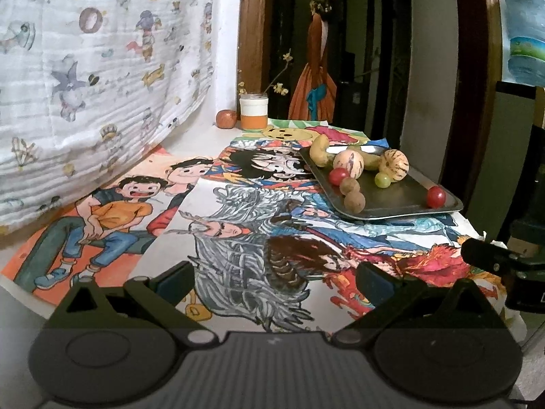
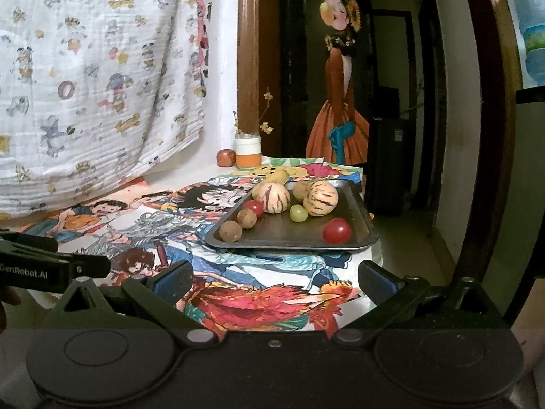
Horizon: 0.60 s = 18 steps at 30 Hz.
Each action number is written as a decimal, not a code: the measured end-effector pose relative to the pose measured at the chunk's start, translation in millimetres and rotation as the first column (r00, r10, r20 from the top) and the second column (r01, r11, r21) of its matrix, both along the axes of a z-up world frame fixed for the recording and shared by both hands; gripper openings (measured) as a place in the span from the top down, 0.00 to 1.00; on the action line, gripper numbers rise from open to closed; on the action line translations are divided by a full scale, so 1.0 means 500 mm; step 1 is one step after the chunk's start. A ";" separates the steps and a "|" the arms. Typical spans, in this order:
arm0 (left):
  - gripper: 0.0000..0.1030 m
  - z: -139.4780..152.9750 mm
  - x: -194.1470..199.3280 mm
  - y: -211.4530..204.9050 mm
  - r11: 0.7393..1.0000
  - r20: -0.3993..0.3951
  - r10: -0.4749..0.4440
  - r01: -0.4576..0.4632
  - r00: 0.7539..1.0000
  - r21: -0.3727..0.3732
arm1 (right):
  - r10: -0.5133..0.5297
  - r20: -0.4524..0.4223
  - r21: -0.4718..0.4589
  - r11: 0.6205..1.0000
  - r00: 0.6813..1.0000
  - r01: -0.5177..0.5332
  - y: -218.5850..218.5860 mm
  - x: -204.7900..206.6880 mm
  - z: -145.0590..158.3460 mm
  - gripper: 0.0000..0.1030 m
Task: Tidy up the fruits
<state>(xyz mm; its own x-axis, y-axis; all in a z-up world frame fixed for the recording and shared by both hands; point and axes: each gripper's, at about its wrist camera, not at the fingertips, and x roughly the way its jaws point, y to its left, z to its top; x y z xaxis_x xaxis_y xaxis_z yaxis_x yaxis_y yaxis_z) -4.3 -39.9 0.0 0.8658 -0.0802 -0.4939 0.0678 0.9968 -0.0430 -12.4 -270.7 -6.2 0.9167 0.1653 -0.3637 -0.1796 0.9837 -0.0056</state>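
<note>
Fruits (image 2: 269, 197) on tray (image 2: 361, 211), both tools (image 1: 274, 281) (image 2: 275, 281) empty, agape.

A home: ahead, a table (image 1: 190, 143) papered with children's drawings (image 1: 112, 218), a cartoon blanket (image 1: 85, 68) hung left, a doorway (image 2: 402, 102) beyond.

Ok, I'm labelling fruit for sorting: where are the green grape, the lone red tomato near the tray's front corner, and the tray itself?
green grape (image 2: 298, 213), right wrist view, centre of its skin.
red tomato (image 2: 336, 231), right wrist view, middle.
tray (image 2: 289, 238), right wrist view, bare floor.
</note>
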 end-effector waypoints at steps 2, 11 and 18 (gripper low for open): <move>0.00 -0.003 0.001 0.003 1.000 -0.006 0.001 -0.001 1.000 -0.003 | 0.002 -0.005 -0.003 1.000 1.000 -0.002 0.002 0.002 -0.002 0.00; 0.00 -0.008 0.005 0.009 1.000 -0.020 0.008 -0.008 1.000 -0.010 | -0.005 -0.012 -0.002 1.000 1.000 0.005 0.002 0.006 -0.005 0.00; 0.00 -0.008 0.004 0.010 1.000 -0.021 0.010 -0.010 1.000 -0.010 | -0.005 -0.011 -0.002 1.000 1.000 0.005 0.001 0.006 -0.004 0.00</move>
<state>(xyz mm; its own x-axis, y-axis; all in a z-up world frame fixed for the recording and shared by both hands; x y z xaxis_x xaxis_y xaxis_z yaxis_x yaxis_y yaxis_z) -2.2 -35.1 -3.8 0.8563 -0.0766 -0.5108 0.0567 0.9969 -0.0546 -9.5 -270.0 -8.3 0.9136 0.1601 -0.3737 -0.1748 0.9846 -0.0056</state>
